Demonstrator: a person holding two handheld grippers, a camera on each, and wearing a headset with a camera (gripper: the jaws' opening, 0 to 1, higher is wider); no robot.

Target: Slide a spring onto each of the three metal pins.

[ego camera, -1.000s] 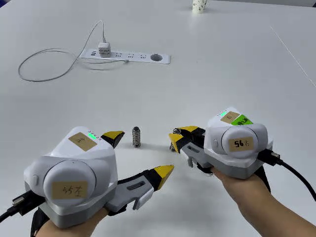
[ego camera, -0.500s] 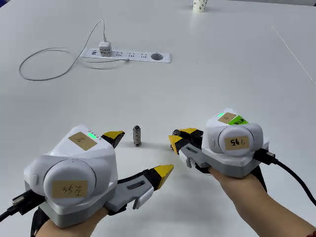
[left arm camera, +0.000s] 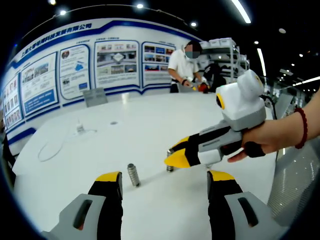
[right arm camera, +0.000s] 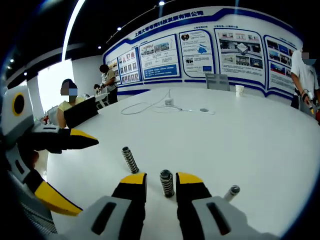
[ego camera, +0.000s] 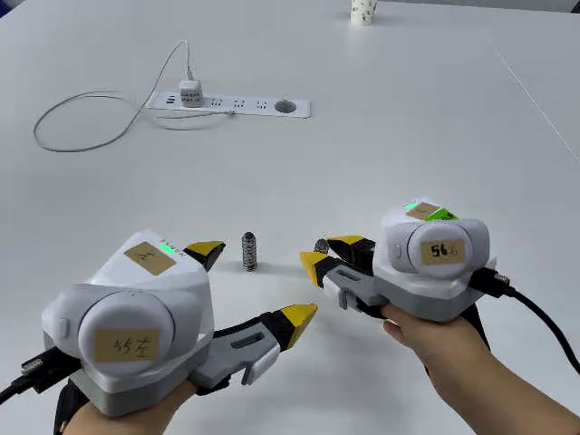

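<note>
Right gripper [right arm camera: 161,179] has its yellow-tipped jaws set only a little apart, one on each side of a spring [right arm camera: 166,183] that stands upright on the white table [ego camera: 408,145]. A thin gap shows beside the coil, so the jaws flank it without a clear grip. Just to the right of that gripper in its own view, a small bare pin [right arm camera: 231,191] rests on the table, apart from the jaw. Left gripper [ego camera: 254,283] is spread wide and holds nothing, low over the table at the near edge of the head view. Ahead of it, near the tip of its farther jaw, a second spring [ego camera: 249,252] stands upright between the two grippers, apart from the right one's tips. Farther back on the table, a white power strip [ego camera: 231,104] lies with a charger [ego camera: 190,89] plugged in and a looping white cable [ego camera: 82,122] trailing off to the left. A paper cup [ego camera: 363,11] stands at the far edge.
</note>
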